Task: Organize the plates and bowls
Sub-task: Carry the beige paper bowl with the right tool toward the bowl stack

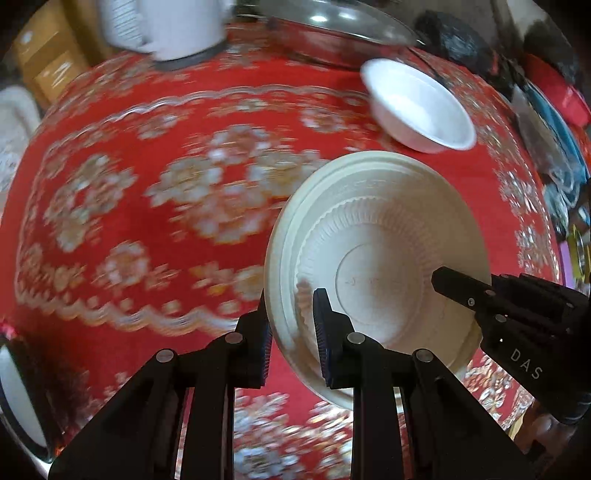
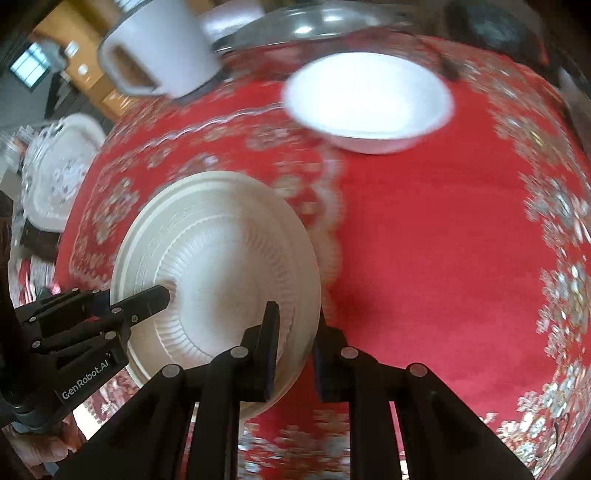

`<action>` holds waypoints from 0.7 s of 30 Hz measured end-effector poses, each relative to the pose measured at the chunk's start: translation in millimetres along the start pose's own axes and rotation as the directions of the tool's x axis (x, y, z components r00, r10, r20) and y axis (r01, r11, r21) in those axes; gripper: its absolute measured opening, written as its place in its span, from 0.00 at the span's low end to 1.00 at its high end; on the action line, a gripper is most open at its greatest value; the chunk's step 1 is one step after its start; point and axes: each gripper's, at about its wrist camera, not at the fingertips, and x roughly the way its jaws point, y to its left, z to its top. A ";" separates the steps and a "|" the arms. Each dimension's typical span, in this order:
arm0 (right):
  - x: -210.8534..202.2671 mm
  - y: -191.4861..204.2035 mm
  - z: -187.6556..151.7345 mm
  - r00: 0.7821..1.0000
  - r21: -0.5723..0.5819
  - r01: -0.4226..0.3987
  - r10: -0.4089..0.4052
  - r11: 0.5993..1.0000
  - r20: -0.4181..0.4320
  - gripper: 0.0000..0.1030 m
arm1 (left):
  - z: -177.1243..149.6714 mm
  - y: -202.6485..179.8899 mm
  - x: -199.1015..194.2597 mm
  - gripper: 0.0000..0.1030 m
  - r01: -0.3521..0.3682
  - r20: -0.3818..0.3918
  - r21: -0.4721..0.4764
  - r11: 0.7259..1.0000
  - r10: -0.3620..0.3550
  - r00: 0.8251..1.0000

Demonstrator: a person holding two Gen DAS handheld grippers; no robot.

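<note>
Broadly, the largest thing seen is a round table covered by a red cloth patterned with pale flowers, which is blurred in both views. Held tilted above it, near the front edge, is a cream plate with a ribbed well, gripped from two sides at once. In the left wrist view, the plate's left rim is pinched between the pads of the left gripper, one finger lying outside the rim and one inside the well. At the opposite rim, the right gripper is seen reaching in from the right, its upper finger lying over the well. In the right wrist view, the right gripper is closed on the plate at its right rim, with one finger inside the well and the other behind the rim, while the left gripper is seen at the left rim.

Farther back on the cloth, well apart from the plate, a white bowl is standing upright. Behind it a wide metal basin is seen, and beside that a white kettle with a handle. Off the table to the left, a white patterned chair cushion and wooden drawers are visible.
</note>
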 end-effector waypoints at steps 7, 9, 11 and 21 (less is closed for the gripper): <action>14.0 69.4 7.0 0.999 -0.119 -0.035 0.032 0.992 -0.027 0.17 | -19.1 65.7 -24.0 0.20 -0.042 0.024 -0.099 0.994 0.045 0.999; 16.5 86.5 9.3 0.998 -0.144 -0.050 0.046 0.988 -0.033 0.17 | -25.2 83.1 -30.6 0.20 -0.051 0.029 -0.127 0.991 0.055 0.998; 18.2 103.2 12.3 0.997 -0.172 -0.065 0.058 0.983 -0.041 0.17 | -31.4 98.9 -36.8 0.20 -0.063 0.033 -0.149 0.987 0.069 0.997; 26.6 184.4 15.1 0.995 -0.318 -0.093 0.077 0.943 -0.061 0.17 | -58.4 162.8 -67.0 0.20 -0.098 0.058 -0.265 0.959 0.118 0.991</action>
